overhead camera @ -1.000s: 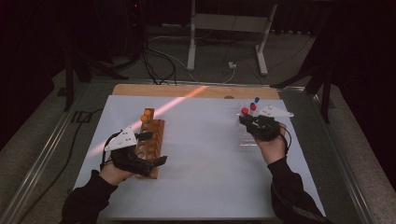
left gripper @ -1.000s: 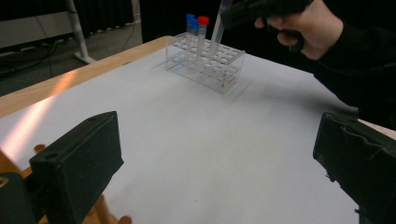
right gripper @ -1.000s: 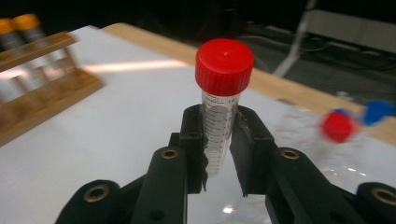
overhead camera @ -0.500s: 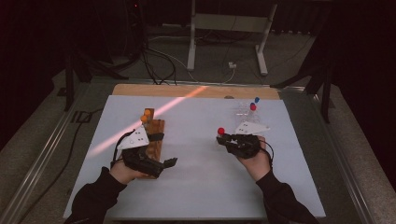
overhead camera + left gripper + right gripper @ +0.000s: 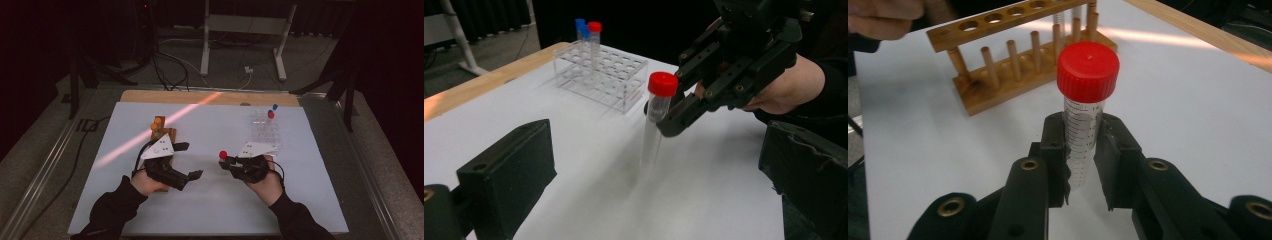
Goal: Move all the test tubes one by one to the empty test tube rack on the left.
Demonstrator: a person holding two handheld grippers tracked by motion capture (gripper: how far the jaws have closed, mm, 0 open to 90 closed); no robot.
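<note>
Red-capped tube [image 5: 1084,107] upright, clamped in right hand-held gripper [image 5: 1082,155] above desk [image 5: 210,200]; left hand-held gripper [image 5: 659,200] jaws wide apart, empty.

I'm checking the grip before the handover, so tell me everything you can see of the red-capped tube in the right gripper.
The red-capped tube is a clear, plastic-looking cylinder with printed graduation marks and a ribbed red screw cap. It looks empty and stands upright, lifted above the white table. The right gripper is shut on it just below the cap, one jaw on each side. Nothing else touches it.
</note>
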